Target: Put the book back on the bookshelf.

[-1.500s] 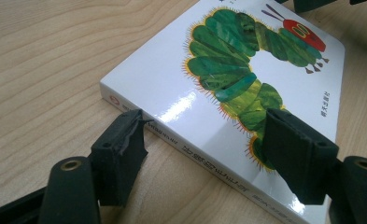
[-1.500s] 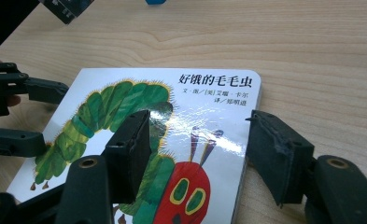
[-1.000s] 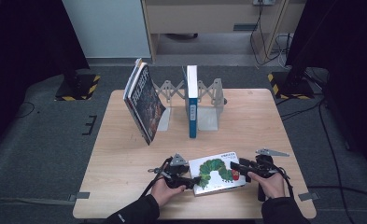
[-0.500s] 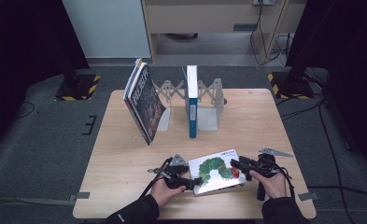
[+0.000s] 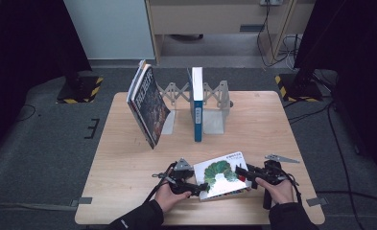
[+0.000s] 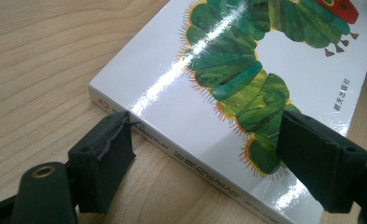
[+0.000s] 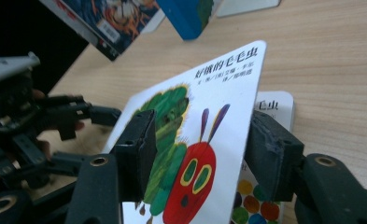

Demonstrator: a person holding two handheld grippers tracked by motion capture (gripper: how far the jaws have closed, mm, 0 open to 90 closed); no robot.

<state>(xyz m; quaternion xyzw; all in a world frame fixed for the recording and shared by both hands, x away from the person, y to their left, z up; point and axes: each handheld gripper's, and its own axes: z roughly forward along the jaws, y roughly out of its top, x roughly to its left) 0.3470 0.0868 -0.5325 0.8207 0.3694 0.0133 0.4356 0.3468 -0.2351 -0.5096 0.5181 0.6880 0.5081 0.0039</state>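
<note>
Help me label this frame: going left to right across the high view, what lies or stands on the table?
Leaning dark-covered book → left gripper → upright blue-spined book in the folding book rack → caterpillar picture book → right gripper.

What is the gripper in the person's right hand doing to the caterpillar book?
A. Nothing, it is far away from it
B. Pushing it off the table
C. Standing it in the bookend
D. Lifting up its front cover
D. In the right gripper view the right gripper has the caterpillar book's front cover between its jaws, raised so the coloured dots on the page under it show.
</note>
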